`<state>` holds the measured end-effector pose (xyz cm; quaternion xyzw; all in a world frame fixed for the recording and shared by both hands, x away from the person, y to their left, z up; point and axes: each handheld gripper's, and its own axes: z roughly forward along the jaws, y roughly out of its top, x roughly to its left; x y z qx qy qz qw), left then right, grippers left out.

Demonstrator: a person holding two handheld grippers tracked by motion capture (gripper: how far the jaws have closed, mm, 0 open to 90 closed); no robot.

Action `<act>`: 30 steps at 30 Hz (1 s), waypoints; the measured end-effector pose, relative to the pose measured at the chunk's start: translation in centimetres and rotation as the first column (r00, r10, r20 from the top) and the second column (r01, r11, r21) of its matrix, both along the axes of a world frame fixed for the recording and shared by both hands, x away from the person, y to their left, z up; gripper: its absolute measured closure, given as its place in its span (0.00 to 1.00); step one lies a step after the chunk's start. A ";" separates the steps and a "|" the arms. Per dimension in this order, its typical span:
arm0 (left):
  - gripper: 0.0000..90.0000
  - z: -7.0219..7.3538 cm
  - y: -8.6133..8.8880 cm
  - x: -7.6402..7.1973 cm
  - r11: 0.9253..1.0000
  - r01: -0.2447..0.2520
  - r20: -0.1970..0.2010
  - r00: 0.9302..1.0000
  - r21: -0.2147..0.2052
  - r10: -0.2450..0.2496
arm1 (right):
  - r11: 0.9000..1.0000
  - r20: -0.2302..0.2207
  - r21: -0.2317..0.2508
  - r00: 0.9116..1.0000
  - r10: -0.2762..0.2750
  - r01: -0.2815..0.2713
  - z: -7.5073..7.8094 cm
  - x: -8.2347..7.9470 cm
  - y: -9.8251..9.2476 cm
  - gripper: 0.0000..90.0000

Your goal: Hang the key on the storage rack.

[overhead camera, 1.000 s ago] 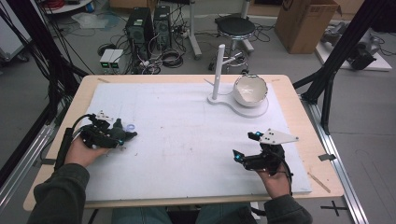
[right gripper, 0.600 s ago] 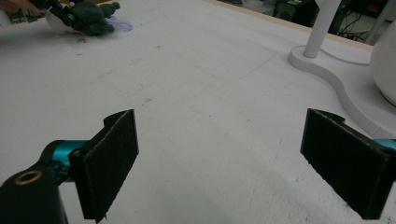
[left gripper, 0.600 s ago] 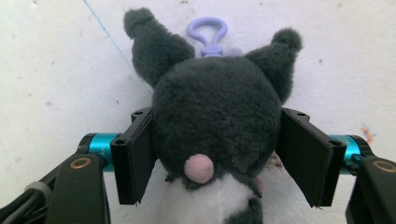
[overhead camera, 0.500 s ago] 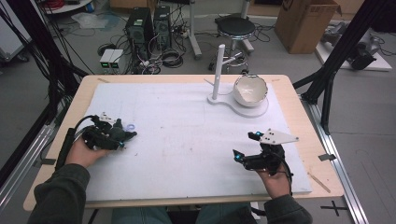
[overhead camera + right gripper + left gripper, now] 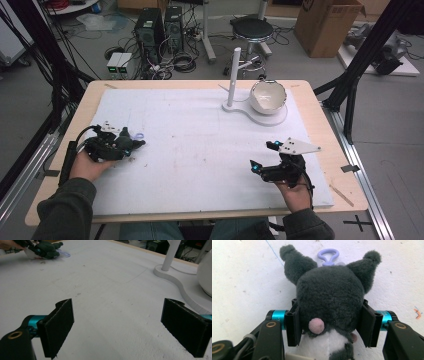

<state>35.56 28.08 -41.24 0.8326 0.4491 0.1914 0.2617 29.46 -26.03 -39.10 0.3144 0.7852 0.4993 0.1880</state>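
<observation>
A dark grey plush toy [image 5: 329, 297] with two ears, a pink nose, a white belly and a purple loop [image 5: 328, 256] lies on the white mat. My left gripper [image 5: 329, 322] has just been closing its jaws, and both pads now press the sides of the toy's head. In the high view this gripper [image 5: 131, 145] sits at the mat's left side, held by a hand. My right gripper [image 5: 261, 156] rests open near the front right, its fingers [image 5: 60, 322] wide apart with only mat between them. The right gripper view shows the toy [image 5: 48, 250] far off.
A white bowl [image 5: 268, 96] sits on a white curved base with an upright post [image 5: 233, 75] at the back right of the mat [image 5: 200, 145]. The wooden table edge [image 5: 320, 105] surrounds the mat. Computers, a stool and boxes stand on the floor beyond.
Both hands keep their places. The left gripper's jaws look slightly narrower around the plush toy.
</observation>
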 end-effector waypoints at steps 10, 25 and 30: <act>0.51 0.4 0.3 -0.3 1.000 0.008 0.014 1.000 -0.030 -0.007 | 1.000 0.003 -0.002 1.000 0.001 -0.001 0.0 0.0 0.0 0.12; 0.51 1.8 0.3 -2.0 0.996 0.050 0.104 0.994 -0.075 -0.042 | 1.000 0.006 -0.004 1.000 0.003 -0.003 0.0 -0.1 0.1 0.12; 0.51 2.5 0.2 -2.8 0.993 0.078 0.137 0.988 -0.087 -0.066 | 1.000 -0.003 -0.002 1.000 -0.001 0.001 -0.1 -0.1 0.1 0.12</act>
